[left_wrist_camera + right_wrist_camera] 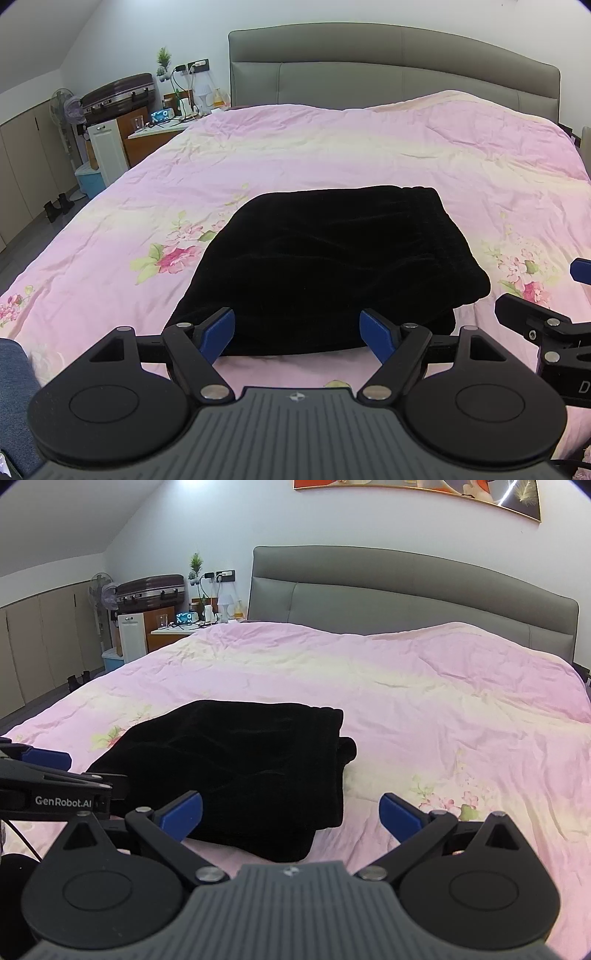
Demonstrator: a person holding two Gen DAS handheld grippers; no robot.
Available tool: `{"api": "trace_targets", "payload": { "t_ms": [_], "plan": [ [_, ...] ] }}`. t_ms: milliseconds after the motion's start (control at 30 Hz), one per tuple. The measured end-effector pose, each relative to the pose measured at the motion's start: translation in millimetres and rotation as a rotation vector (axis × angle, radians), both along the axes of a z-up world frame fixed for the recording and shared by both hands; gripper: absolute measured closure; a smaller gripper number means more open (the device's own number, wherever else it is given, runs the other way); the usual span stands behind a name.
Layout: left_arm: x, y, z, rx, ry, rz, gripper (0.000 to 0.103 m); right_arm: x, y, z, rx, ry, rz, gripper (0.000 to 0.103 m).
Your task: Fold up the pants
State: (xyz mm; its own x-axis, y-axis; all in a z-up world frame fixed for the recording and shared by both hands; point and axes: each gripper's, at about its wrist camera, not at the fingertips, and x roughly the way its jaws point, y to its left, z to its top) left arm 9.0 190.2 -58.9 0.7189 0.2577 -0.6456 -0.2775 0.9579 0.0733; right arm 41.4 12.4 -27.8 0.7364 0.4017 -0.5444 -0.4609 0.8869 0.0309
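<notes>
The black pants (325, 266) lie folded into a compact stack on the pink floral bedspread (332, 147). My left gripper (297, 334) is open and empty, hovering just in front of the stack's near edge. My right gripper (291, 812) is open and empty, near the stack's front right corner; the pants (236, 760) sit left of centre in that view. The right gripper's fingers (580, 269) show at the right edge of the left wrist view, and the left gripper (48, 775) shows at the left edge of the right wrist view.
A grey padded headboard (388, 66) stands at the far end of the bed. Left of the bed are a cluttered nightstand (162, 125), a suitcase (118, 92) on a cabinet, a fan (66, 107) and wall cupboards. Bedspread (443, 701) stretches to the right of the pants.
</notes>
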Motion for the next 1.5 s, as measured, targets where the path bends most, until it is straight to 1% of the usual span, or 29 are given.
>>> {"api": "trace_targets", "payload": {
  "t_ms": [733, 1500],
  "plan": [
    [-6.2, -1.9, 10.2, 0.0, -0.021, 0.003, 0.013, -5.3, -0.7, 10.9, 0.018, -0.026, 0.025, 0.005],
    [-9.3, -6.8, 10.4, 0.001, -0.028, 0.003, 0.013, -8.7, -2.5, 13.7, 0.019, -0.03, 0.037, 0.005]
  ]
}}
